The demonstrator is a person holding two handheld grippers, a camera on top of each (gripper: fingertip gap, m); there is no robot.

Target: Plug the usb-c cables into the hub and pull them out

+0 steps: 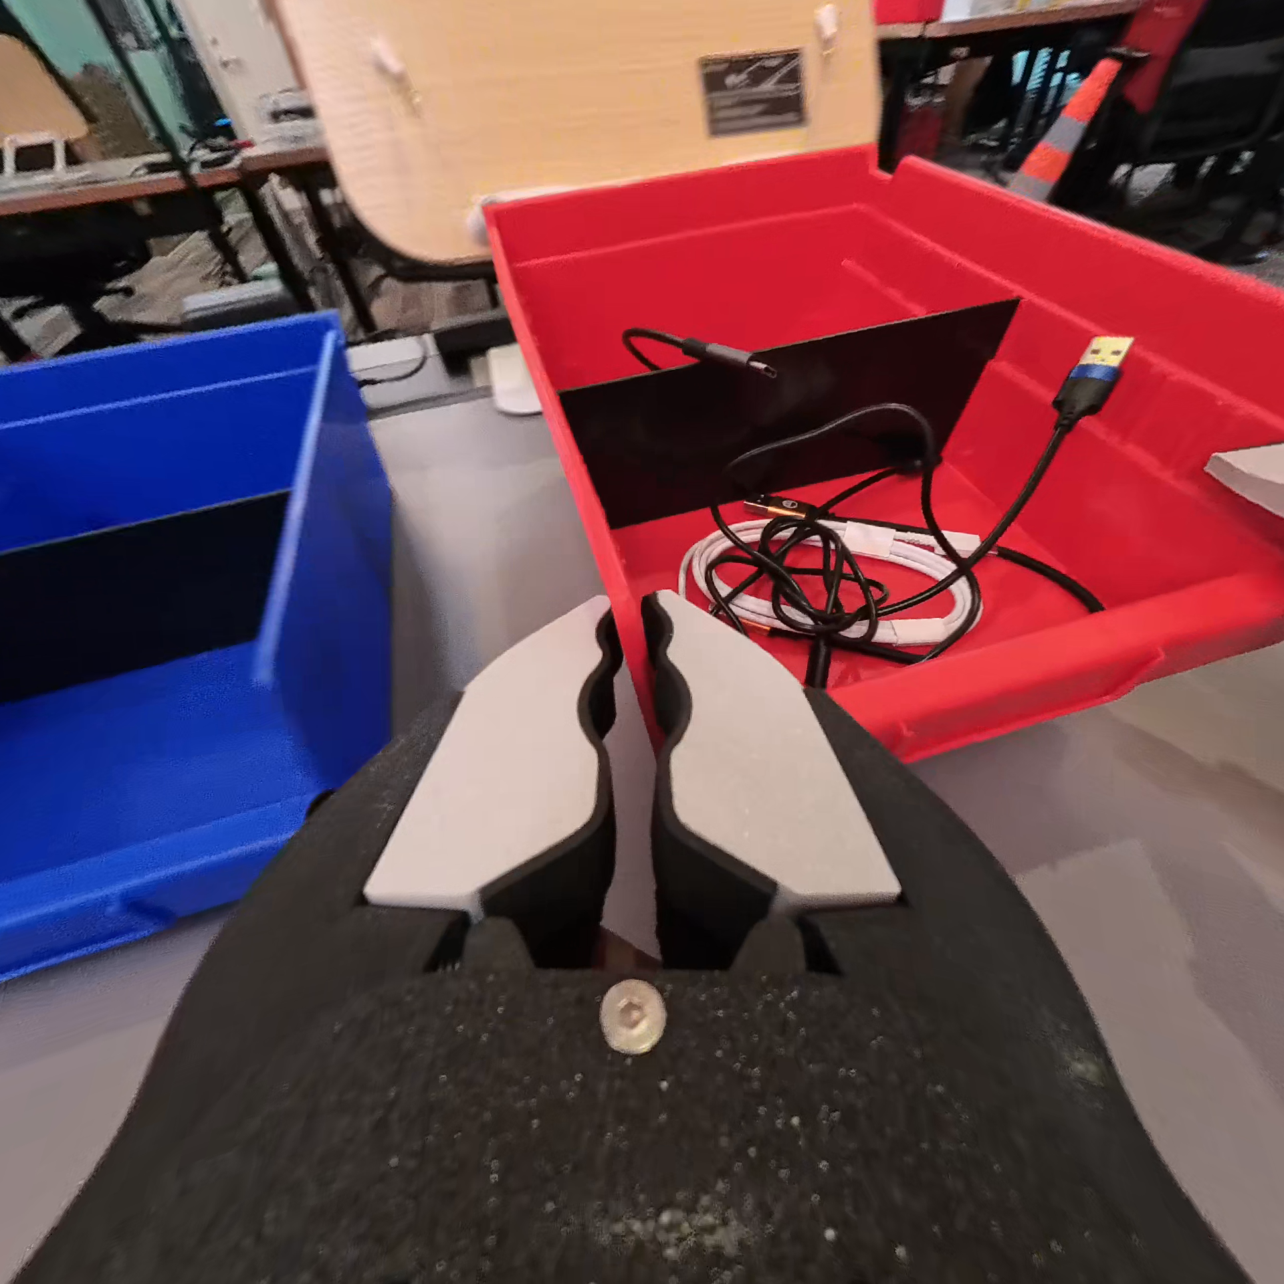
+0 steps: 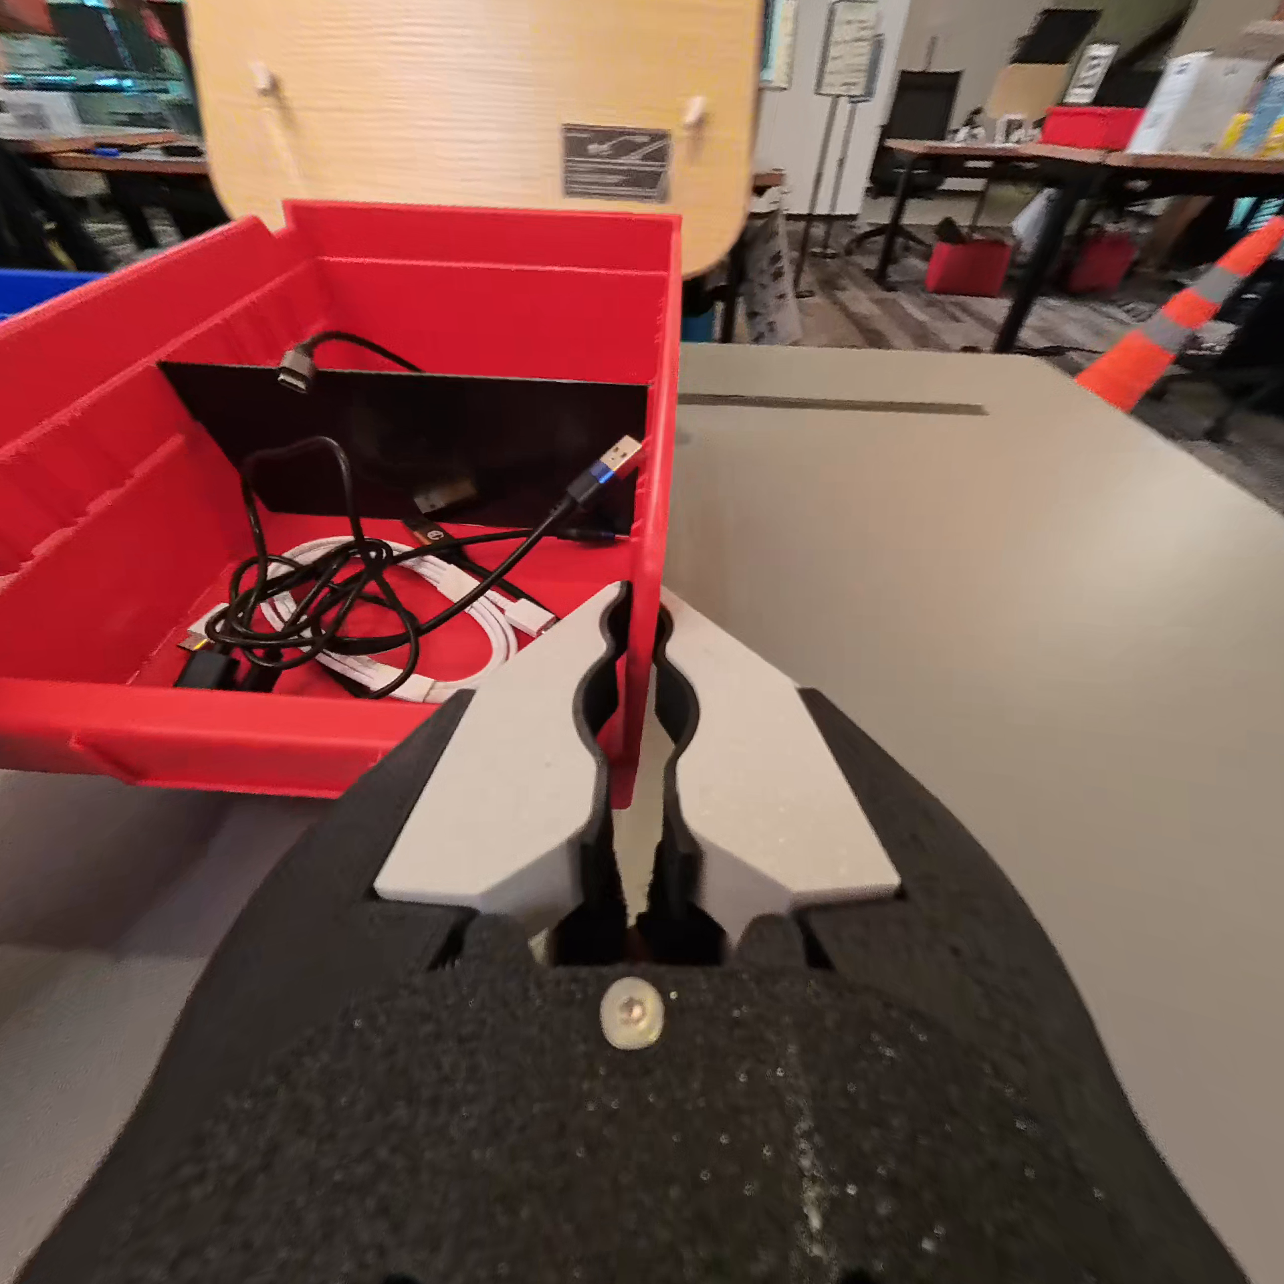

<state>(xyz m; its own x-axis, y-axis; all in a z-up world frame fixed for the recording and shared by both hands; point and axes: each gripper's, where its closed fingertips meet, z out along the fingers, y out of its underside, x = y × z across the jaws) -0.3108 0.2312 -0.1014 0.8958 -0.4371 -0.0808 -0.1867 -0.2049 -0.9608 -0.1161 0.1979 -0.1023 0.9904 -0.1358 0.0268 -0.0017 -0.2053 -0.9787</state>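
Left gripper (image 1: 629, 608) nearly closed, cables (image 1: 834, 583) just beyond.

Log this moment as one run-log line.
left hand-held gripper: shut, empty | right hand-held gripper: shut, empty | cables: tangled in red bin | hub: unseen

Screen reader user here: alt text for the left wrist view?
The left gripper, nearly closed and empty, hovers before a red bin holding tangled black cables and a coiled white cable; a blue bin sits left.
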